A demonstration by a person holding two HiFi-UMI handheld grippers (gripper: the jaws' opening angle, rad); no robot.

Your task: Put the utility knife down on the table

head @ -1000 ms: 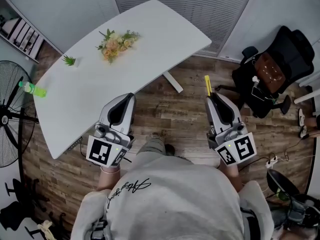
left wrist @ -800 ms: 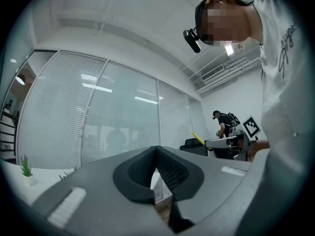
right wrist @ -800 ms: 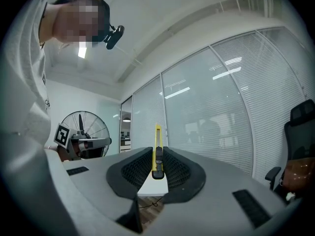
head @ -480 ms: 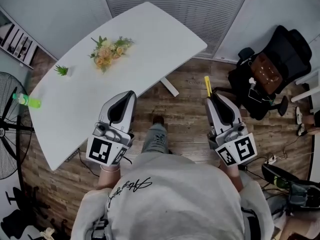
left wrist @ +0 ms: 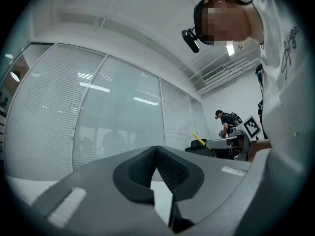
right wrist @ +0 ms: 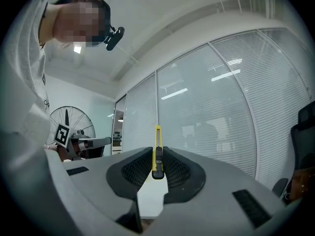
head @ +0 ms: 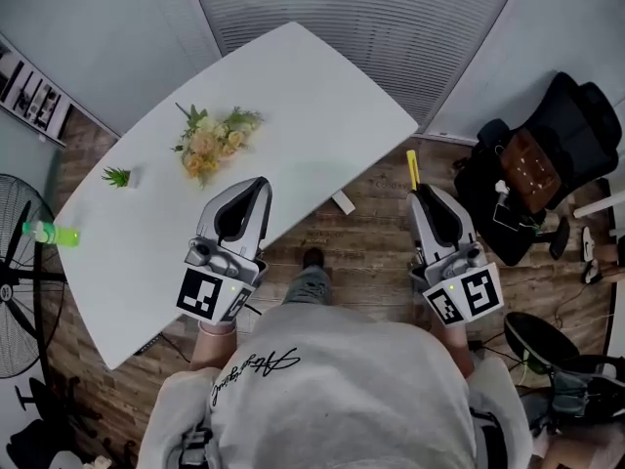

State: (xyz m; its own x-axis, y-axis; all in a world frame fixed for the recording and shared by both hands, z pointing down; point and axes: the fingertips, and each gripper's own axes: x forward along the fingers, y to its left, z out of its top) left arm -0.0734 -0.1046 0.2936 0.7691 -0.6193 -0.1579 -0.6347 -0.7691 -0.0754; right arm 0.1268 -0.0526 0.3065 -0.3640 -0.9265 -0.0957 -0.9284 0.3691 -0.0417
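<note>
Grip detail appears only in the right gripper view: the right gripper [right wrist: 157, 154] has its dark cross-hatched pads pressed on both flat sides of the utility knife [right wrist: 157, 142], a slim yellow bar with a black slider, upright between the jaws and projecting past their tips. The head view gives only the knife's yellow end [head: 412, 169] ahead of the right gripper [head: 421, 196], over plank floor [head: 371, 252], with the white table [head: 293, 86] ahead and to the left of the jaws. The left gripper [left wrist: 156, 150] holds nothing, its pads meeting at the tips; the knife's rear end is hidden between the right pads.
</note>
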